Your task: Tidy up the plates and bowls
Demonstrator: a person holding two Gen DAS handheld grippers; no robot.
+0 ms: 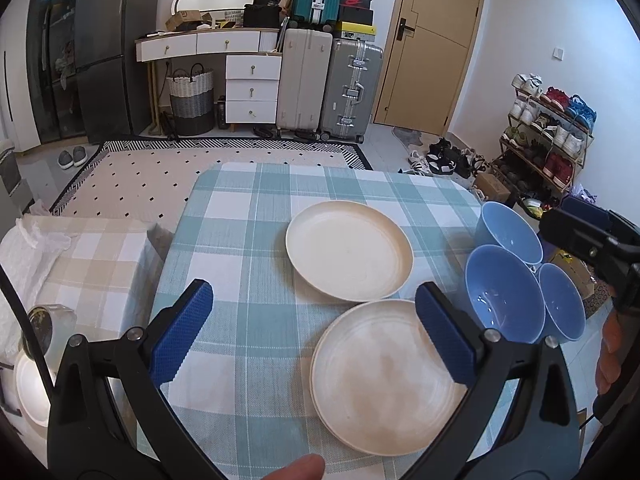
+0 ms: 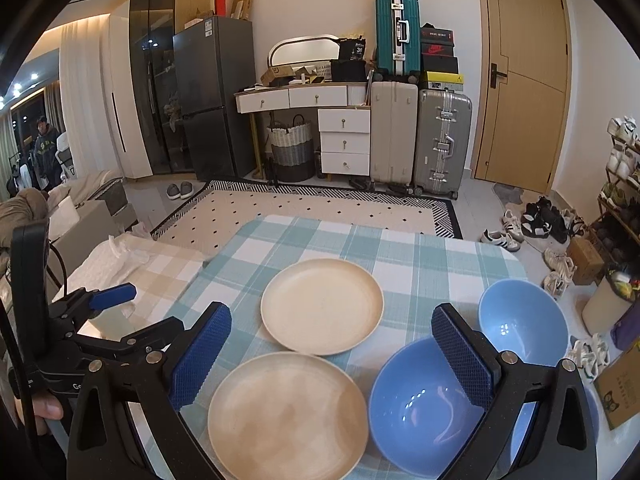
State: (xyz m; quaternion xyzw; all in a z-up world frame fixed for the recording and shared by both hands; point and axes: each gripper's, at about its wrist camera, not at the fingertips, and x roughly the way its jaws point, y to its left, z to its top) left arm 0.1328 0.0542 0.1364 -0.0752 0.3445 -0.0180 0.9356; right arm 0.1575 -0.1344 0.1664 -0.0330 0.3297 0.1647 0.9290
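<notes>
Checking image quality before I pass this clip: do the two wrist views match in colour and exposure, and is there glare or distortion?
Left wrist view: cooler and evenly lit; near plate sharp, edges bent by the fisheye, dark corners. Right wrist view: warmer and dimmer, ceiling lights flare at far left, small glints inside the middle blue bowl. Door frames curve in both.

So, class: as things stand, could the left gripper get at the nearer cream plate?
Probably yes. The left gripper is open and empty above the nearer cream plate, with nothing lying on the plate.
</notes>
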